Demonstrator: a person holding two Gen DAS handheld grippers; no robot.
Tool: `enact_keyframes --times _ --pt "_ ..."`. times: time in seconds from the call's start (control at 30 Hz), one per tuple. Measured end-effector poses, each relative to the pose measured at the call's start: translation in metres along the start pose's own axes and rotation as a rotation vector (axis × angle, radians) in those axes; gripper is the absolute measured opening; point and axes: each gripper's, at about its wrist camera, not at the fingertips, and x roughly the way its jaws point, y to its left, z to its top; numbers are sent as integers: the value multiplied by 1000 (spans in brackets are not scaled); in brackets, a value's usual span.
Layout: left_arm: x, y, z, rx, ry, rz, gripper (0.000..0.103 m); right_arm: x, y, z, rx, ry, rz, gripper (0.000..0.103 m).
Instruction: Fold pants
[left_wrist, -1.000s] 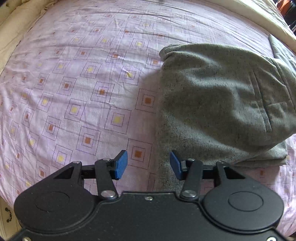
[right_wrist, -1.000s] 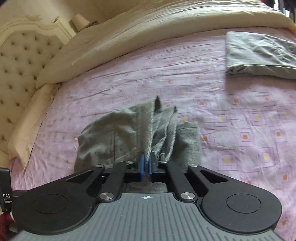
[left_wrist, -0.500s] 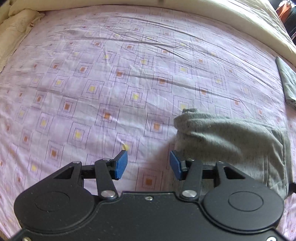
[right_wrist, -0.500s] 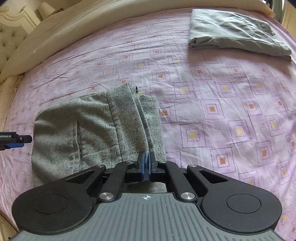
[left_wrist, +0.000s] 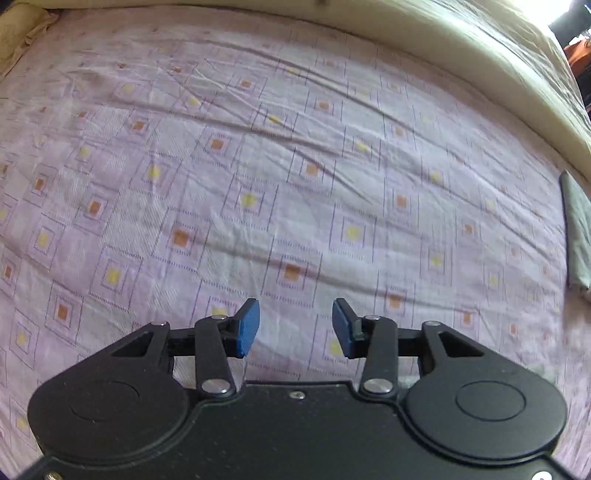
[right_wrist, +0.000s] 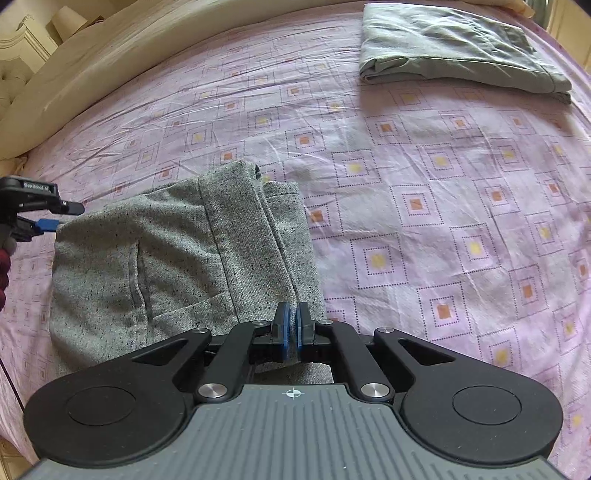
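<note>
Speckled grey pants (right_wrist: 177, 254) lie folded into a block on the pink patterned bedsheet (right_wrist: 424, 177). My right gripper (right_wrist: 293, 330) is shut on the near right edge of the pants, low over the bed. My left gripper (left_wrist: 295, 328) is open and empty above bare sheet (left_wrist: 258, 166); the grey pants do not show in its view. In the right wrist view my left gripper (right_wrist: 44, 221) shows at the far left, just beyond the pants' left edge.
A second pair of pants (right_wrist: 458, 48), light grey and folded, lies at the far right of the bed; its edge shows in the left wrist view (left_wrist: 578, 236). A cream duvet (right_wrist: 129, 55) runs along the far side, with a tufted headboard (right_wrist: 14, 66) at the left.
My left gripper has drawn away from the grey pants, which have left its view. My right gripper has lowered the held edge, and the pants now lie flatter.
</note>
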Motion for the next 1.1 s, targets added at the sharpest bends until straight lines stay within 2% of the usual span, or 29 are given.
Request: enact_keyframes --times 0.1,0.2,0.27,0.3,0.37,0.47,0.53,0.57,0.63,0.67,0.73,0.83,0.93,1.03,1.1 --pt "-22 -4 0 35 -47 7 52 -7 3 2 -6 -30 -49 5" --pt "-51 -12 -17 90 -103 24 59 -28 21 2 -95 -160 -159 5" --pt "-65 -17 -34 120 -119 20 59 -39 36 3 -157 -228 -105 7" --pt "-70 -20 -44 137 -122 8 59 -40 44 4 -175 -233 -50 12" --pt "-71 -30 -64 188 -109 -12 59 -31 64 10 -221 -206 38 15" --pt "-53 -46 -84 274 -70 -10 59 -6 94 18 -309 -180 85 15" --pt "-28 -50 -86 300 -43 53 60 15 105 28 -328 -167 60 15" --pt "-15 -49 -83 296 -29 90 65 26 105 34 -326 -160 19 15" --pt "8 -41 -75 241 21 100 75 50 95 50 -280 -116 -90 14" --pt "13 -38 -70 211 33 101 81 57 84 55 -233 -103 -98 16" --pt "11 -34 -64 184 38 87 80 57 71 63 -155 -111 -60 16" --pt "-11 -38 -70 210 7 97 74 40 72 58 -194 -134 -101 17" --pt "-33 -42 -92 235 -6 99 75 20 66 38 -175 -135 -52 19" --pt "-36 -41 -122 256 17 98 77 14 57 9 -155 -110 -76 31" --pt "-26 -40 -146 281 75 106 79 14 47 -11 -140 -103 -78 47"
